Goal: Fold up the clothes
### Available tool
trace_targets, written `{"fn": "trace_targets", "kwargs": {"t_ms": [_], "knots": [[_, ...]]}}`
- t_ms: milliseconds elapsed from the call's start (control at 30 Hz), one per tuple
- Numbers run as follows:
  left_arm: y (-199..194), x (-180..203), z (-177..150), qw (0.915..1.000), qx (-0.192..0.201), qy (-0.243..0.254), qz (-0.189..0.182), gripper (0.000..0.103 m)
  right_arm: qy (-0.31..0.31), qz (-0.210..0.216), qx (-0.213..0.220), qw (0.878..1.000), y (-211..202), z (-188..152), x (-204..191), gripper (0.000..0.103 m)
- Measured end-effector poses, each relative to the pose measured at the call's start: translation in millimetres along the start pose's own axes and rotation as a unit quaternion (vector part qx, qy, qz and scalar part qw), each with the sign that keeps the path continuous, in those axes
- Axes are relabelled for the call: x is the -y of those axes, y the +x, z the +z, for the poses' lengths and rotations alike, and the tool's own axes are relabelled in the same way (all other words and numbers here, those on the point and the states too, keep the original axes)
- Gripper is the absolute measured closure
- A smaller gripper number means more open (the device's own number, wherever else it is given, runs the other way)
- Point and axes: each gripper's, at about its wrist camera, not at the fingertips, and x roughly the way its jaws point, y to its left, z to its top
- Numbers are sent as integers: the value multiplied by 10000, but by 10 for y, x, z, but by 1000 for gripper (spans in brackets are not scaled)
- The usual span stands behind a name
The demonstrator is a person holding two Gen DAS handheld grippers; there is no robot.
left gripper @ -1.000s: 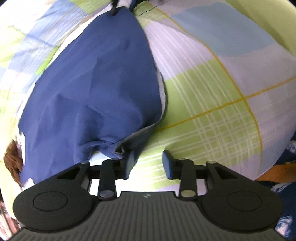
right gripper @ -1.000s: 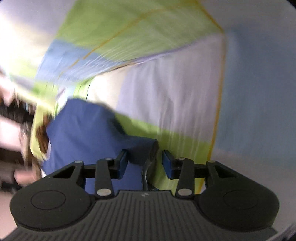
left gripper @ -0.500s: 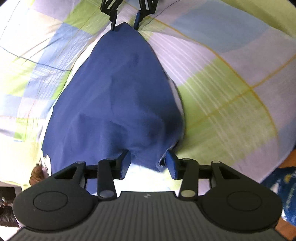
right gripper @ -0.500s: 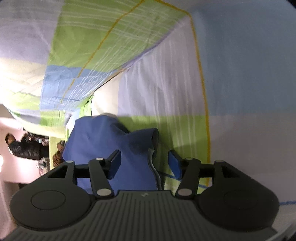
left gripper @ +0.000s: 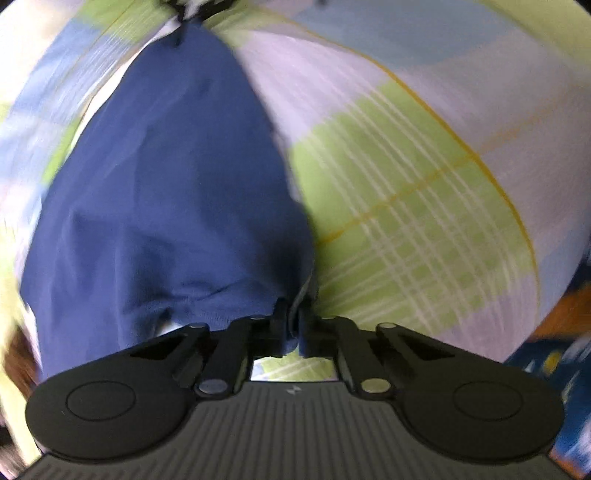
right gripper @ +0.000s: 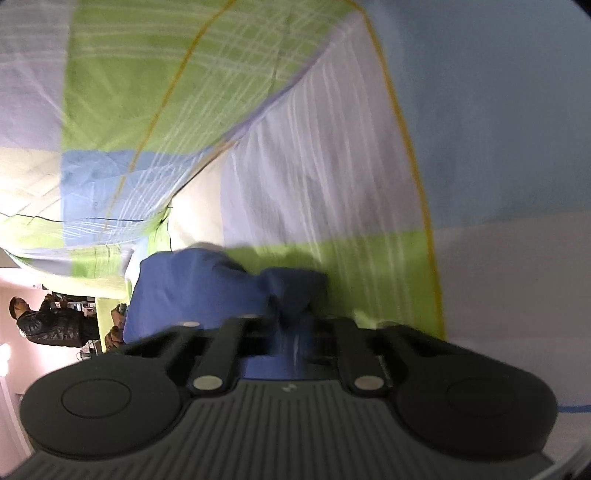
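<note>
A dark blue garment (left gripper: pixel 166 192) lies spread on a checked bedsheet (left gripper: pixel 406 192) of green, lilac and pale blue. My left gripper (left gripper: pixel 293 317) is shut on the garment's near right corner. In the left wrist view the right gripper (left gripper: pixel 188 14) shows at the garment's far corner, blurred. In the right wrist view my right gripper (right gripper: pixel 291 321) is shut on a bunched corner of the blue garment (right gripper: pixel 207 284), which runs off to the left over the sheet (right gripper: pixel 314 177).
A person in a dark jacket (right gripper: pixel 48 321) stands beyond the bed's edge in the right wrist view. An orange and blue patterned surface (left gripper: pixel 565 332) lies past the bed's right edge. A brown object (left gripper: pixel 18 358) sits at the left edge.
Both grippers were open around the garment's corners half a second ago. Both have now closed on the fabric. Both views are blurred with motion.
</note>
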Motion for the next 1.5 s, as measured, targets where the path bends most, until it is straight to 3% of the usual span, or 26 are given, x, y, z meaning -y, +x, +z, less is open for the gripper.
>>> {"fn": "trace_targets", "kwargs": {"t_ms": [133, 200, 300, 333, 400, 467, 500, 533, 567, 600, 633, 667, 700, 800, 967, 1033, 1100, 1167, 1200, 1233, 1333, 1400, 1433, 1500], "knots": [[-415, -211, 40, 9943, 405, -520, -835, 103, -1194, -43, 294, 9924, -292, -51, -395, 96], [-726, -238, 147, 9881, 780, -672, -1143, 103, -2161, -15, 425, 9754, -544, -134, -794, 96], [-897, -249, 273, 9826, 938, -952, -1288, 103, -3111, -79, 540, 9488, -809, -249, -1222, 97], [-868, -212, 299, 9831, 848, -986, -1288, 103, -3454, -267, 582, 9363, -902, -293, -1376, 97], [-562, 10, 315, 9889, 218, -783, -1240, 102, -3880, -899, 573, 9155, -949, -333, -1494, 97], [-210, 331, 272, 9883, -476, -375, -1402, 102, -3783, -1765, 449, 9076, -795, -230, -1211, 96], [-93, 481, 247, 9860, -738, -170, -1482, 100, -3684, -2292, 345, 9003, -688, -155, -1019, 85], [-80, 621, 224, 9864, -784, 94, -1445, 98, -3499, -2630, 236, 8988, -628, -85, -833, 83], [-115, 784, 195, 9871, -737, 394, -1363, 98, -3188, -2675, 120, 9092, -641, -23, -658, 83], [-170, 812, 185, 9878, -644, 373, -1368, 97, -2873, -2716, 5, 9185, -654, 39, -482, 83], [-221, 765, 189, 9887, -570, 150, -1379, 89, -2552, -2639, -71, 9302, -710, 93, -306, 83], [-303, 660, 205, 9904, -439, -218, -1295, 88, -2313, -2426, -55, 9421, -818, 121, -171, 81], [-360, 575, 225, 9923, -324, -407, -1124, 88, -2250, -2312, 2, 9465, -884, 128, -120, 76], [-482, 250, 364, 9953, 114, -849, -460, 87, -2347, -1860, 126, 9540, -997, 128, -106, 75], [-275, -120, 662, 9887, 479, -1375, 349, 78, -2682, -862, 120, 9594, -795, 135, -387, 75], [-134, -41, 680, 9858, 387, -1581, 404, 76, -2892, -544, 89, 9557, -649, 150, -496, 77], [77, 35, 585, 9827, 158, -1837, 176, 77, -3048, -321, -44, 9519, -406, 167, -563, 84], [58, 238, 449, 9805, 162, -1957, 111, 80, -3076, -675, -208, 9489, -196, 175, -497, 88], [-49, 324, 367, 9800, 203, -1977, 104, 82, -3081, -934, -302, 9463, -79, 183, -448, 100], [-156, 432, 283, 9799, 228, -1978, 83, 82, -3015, -1132, -351, 9461, -30, 194, -376, 103], [-406, 647, 125, 9846, 85, -1742, -150, 80, -2483, -1467, -278, 9571, -234, 230, -57, 103], [-544, 616, 44, 9855, -6, -1683, -212, 70, -2310, -1649, -223, 9586, -446, 175, 19, 103], [-576, 539, 5, 9843, -42, -1756, -175, 68, -2326, -1716, -209, 9571, -578, 100, 12, 93], [-657, 258, -126, 9788, -112, -2042, 70, 68, -2625, -1575, -313, 9515, -718, -132, -93, 88]]}}
